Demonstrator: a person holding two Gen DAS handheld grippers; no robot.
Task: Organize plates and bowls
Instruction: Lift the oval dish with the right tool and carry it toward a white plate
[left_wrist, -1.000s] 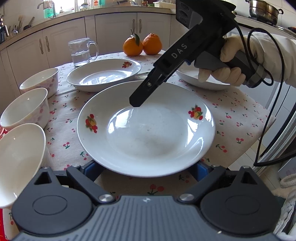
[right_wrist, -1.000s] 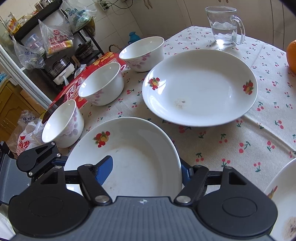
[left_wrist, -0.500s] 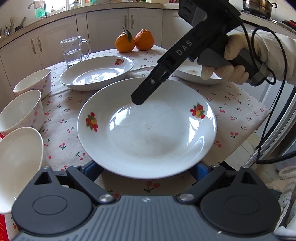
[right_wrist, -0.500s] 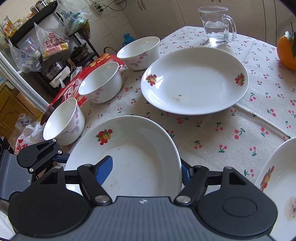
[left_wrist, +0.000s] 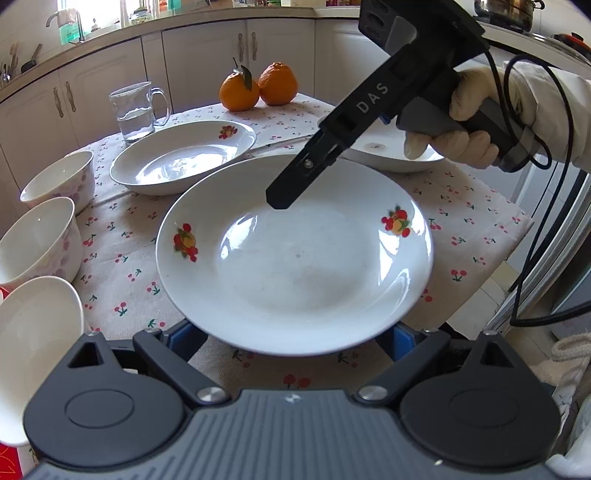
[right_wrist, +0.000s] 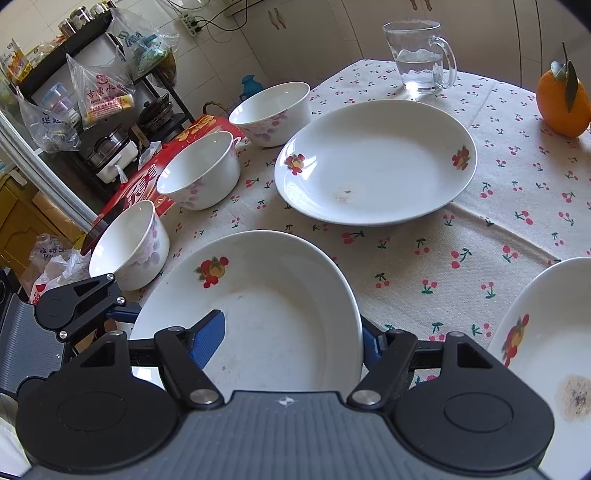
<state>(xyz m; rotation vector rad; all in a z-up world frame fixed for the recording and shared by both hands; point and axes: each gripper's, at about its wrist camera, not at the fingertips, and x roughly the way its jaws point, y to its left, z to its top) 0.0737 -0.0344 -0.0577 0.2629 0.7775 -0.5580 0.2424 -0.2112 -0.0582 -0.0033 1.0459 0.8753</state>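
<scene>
Jaws: right gripper (right_wrist: 290, 336) clamped across plate (right_wrist: 266, 295) rim, likely for stacking | left gripper (left_wrist: 293, 338) spread wide beneath opposite rim, apparently steadying.

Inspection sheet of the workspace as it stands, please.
Surface: table under a cherry-print cloth.
Job's things: near plate raised, overhanging the table edge; second plate and stained plate on the cloth; three bowls in a row.
Clutter: glass mug with water, two oranges, red box beside the bowls.
Grippers: right gripper appears to pinch the near plate's rim; left gripper has its jaws wide, under the opposite rim.
Cables: black cable hangs from the right gripper, off the table.
Surroundings: white cabinets, rack with bags.
</scene>
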